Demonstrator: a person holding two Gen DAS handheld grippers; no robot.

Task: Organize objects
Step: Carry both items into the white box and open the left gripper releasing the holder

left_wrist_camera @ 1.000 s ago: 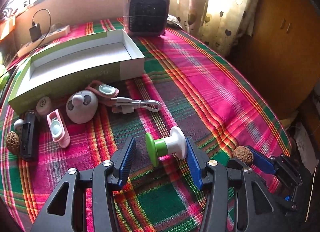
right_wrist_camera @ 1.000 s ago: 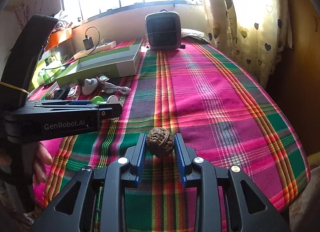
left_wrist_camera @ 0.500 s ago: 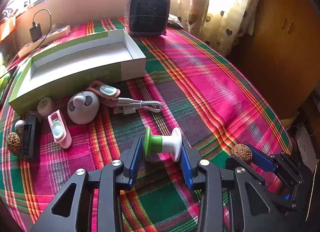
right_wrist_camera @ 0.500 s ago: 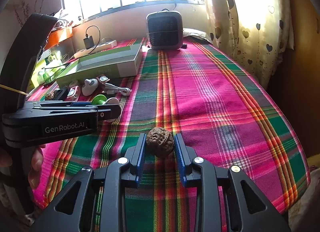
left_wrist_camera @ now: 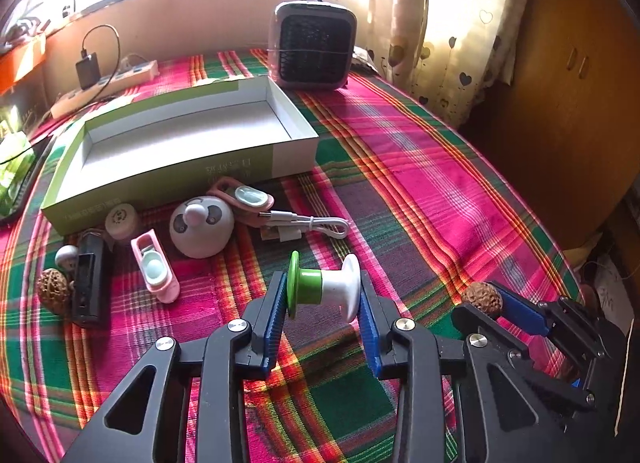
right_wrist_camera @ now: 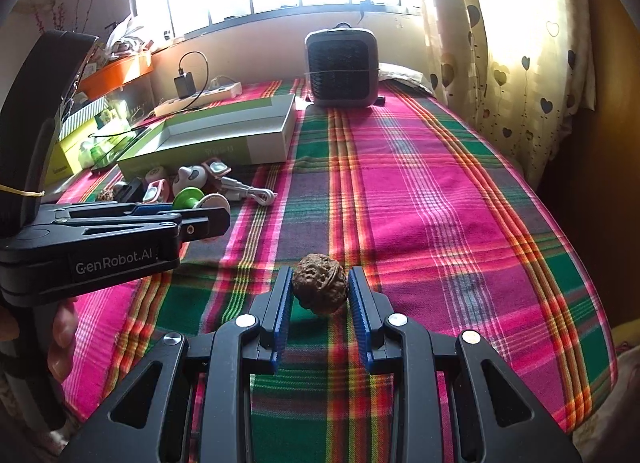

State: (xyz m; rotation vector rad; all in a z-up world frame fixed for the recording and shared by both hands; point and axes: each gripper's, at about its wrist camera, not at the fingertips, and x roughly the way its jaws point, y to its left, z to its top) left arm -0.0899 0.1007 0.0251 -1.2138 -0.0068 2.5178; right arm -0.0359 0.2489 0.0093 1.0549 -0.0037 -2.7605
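Note:
My left gripper (left_wrist_camera: 324, 297) is shut on a green and white spool-shaped plunger (left_wrist_camera: 326, 285), held just above the plaid cloth. My right gripper (right_wrist_camera: 319, 289) is shut on a brown walnut (right_wrist_camera: 319, 289); it also shows in the left wrist view (left_wrist_camera: 482, 297) at the right. An open green and white box (left_wrist_camera: 180, 139) lies behind, empty inside. In front of it lie a panda-faced round gadget (left_wrist_camera: 201, 227), two pink cases (left_wrist_camera: 154, 267), a white cable (left_wrist_camera: 308, 223), a black block (left_wrist_camera: 88, 277) and a second walnut (left_wrist_camera: 52, 289).
A small grey fan heater (left_wrist_camera: 314, 47) stands at the back of the bed. A power strip with a charger (left_wrist_camera: 104, 77) lies at the back left. A heart-print curtain (left_wrist_camera: 452, 23) and a wooden cabinet (left_wrist_camera: 568, 103) are at the right. The bed edge drops off at the right.
My left gripper closed from wide open onto the green and white plunger and lifted it slightly. My right gripper stayed shut on the walnut, nearly still.

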